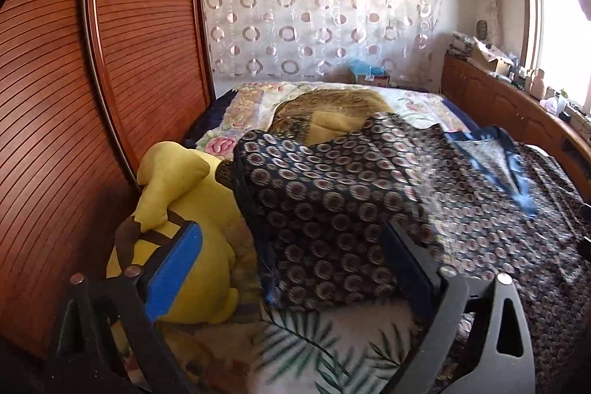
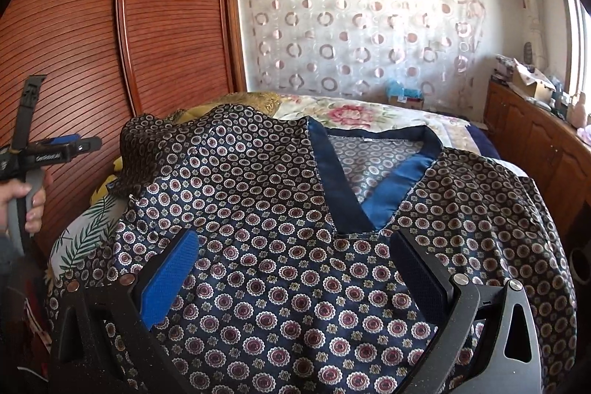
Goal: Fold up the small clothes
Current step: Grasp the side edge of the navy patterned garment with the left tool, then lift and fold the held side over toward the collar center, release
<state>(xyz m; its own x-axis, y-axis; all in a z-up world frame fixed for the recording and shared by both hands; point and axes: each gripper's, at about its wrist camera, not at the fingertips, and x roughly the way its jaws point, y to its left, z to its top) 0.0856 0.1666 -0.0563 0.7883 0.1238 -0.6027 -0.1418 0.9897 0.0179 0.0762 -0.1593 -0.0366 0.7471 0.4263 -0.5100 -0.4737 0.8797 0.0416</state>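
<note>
Left view: your left gripper (image 1: 291,268) has jaws wide, holding nothing, lined up on the patterned top's (image 1: 332,202) folded-over sleeve edge on the bed (image 1: 332,331).
Right view: your right gripper (image 2: 291,283) hovers gaping, empty, over the top's chest below the blue neckline (image 2: 388,187).

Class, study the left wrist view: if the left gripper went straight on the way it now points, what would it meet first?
Most likely the folded-over edge of the patterned garment, which lies between the open fingers of the left gripper. The yellow plush toy sits just left of that line. Depth is hard to judge.
</note>
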